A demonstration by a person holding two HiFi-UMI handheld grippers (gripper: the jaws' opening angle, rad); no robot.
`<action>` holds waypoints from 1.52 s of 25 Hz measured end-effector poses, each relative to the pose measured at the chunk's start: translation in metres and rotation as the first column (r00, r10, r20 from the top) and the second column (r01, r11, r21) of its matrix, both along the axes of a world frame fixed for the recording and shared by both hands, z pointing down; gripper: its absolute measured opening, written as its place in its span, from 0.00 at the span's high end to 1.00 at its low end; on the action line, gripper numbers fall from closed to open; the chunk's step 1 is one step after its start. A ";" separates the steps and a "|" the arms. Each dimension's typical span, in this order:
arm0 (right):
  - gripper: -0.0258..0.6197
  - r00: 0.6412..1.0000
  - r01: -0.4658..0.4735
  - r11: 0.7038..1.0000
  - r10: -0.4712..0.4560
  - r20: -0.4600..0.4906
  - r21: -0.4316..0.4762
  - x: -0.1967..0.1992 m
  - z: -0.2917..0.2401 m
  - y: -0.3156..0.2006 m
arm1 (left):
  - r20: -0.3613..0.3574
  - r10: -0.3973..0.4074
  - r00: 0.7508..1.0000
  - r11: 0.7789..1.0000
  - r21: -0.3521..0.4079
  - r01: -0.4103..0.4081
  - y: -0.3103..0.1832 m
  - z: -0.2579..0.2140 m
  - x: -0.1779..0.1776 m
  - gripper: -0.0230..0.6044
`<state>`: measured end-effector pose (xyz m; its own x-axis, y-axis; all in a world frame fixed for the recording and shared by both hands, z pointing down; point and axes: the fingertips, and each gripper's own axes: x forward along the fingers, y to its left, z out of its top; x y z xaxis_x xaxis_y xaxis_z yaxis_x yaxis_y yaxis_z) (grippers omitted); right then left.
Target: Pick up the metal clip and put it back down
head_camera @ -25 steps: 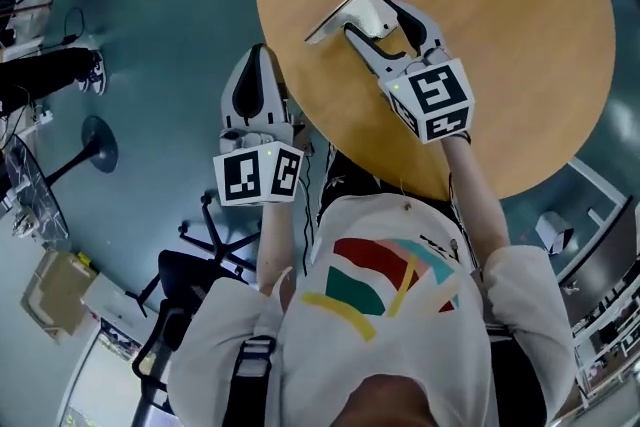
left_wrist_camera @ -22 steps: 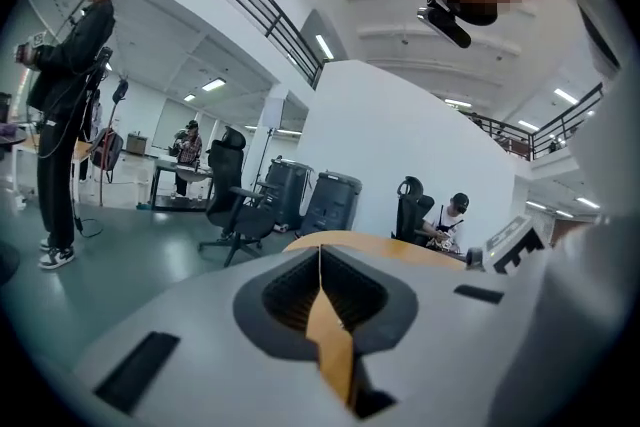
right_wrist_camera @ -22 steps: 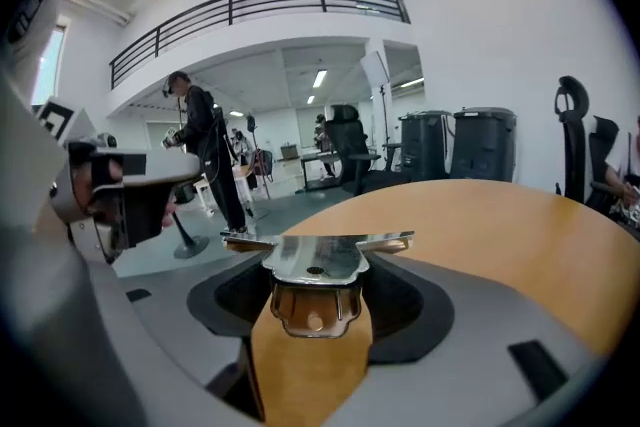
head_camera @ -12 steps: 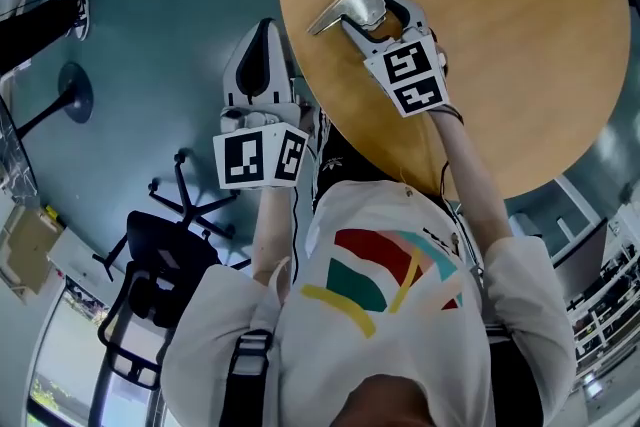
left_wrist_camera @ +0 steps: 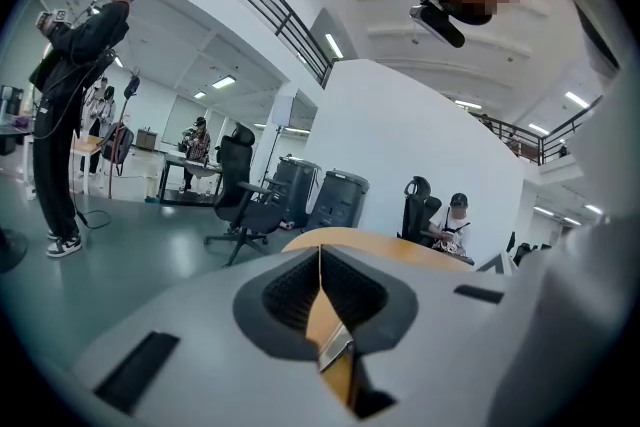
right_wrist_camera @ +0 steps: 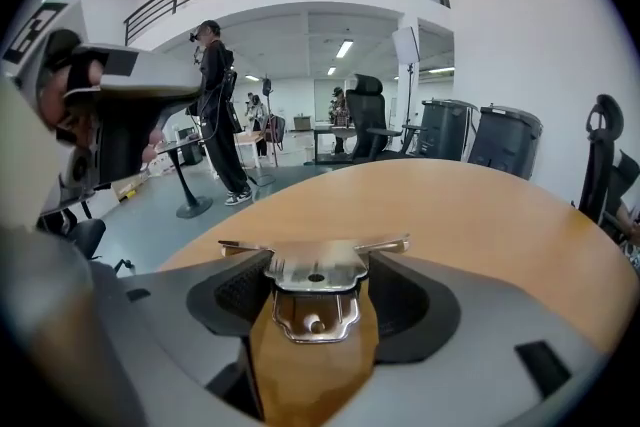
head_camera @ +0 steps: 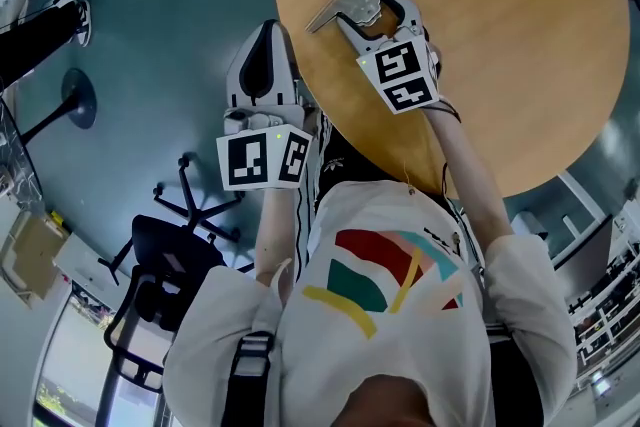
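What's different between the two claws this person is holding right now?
The right claw is clamped on the metal clip; the left claw is shut on nothing. The right claw reaches over the round wooden table; the left claw sits beside the table's edge, over the floor. Both have their jaws together and look like the same build.

Left tongs (left_wrist_camera: pixel 320 260) viewed along their jaws, jaws pressed together with nothing held between them, rim of a round wooden table (left_wrist_camera: pixel 400 250) just beyond, standing person (left_wrist_camera: pixel 75 95) at far left, office chair (left_wrist_camera: pixel 248 200), grey bins (left_wrist_camera: pixel 330 195) and seated person (left_wrist_camera: pixel 455 220) farther back.
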<state>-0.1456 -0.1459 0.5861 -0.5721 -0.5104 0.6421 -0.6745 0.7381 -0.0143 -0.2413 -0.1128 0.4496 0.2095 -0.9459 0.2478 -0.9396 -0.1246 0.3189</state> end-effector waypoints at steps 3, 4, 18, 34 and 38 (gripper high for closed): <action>0.52 0.999 -0.016 1.000 0.016 0.047 0.003 -0.001 -0.013 -0.002 | 0.000 0.002 1.000 1.000 0.010 -0.002 0.001 -0.005 0.000 0.89; 0.52 0.998 -0.022 1.000 0.022 0.065 0.005 -0.001 -0.019 -0.002 | 0.000 0.003 1.000 1.000 0.012 -0.003 0.002 -0.007 0.000 0.89; 0.92 0.880 -0.402 0.870 0.281 0.383 0.284 0.079 -0.241 0.006 | -0.012 0.216 0.976 0.940 0.274 -0.204 -0.027 -0.153 0.060 0.89; 0.94 0.552 -0.827 0.334 0.638 0.538 0.452 0.363 -0.397 0.200 | 0.097 0.744 0.661 0.585 0.384 -0.714 0.080 -0.275 0.355 0.89; 0.94 0.528 -0.842 0.320 0.656 0.539 0.435 0.381 -0.396 0.231 | 0.109 0.770 0.629 0.556 0.370 -0.744 0.107 -0.279 0.387 0.89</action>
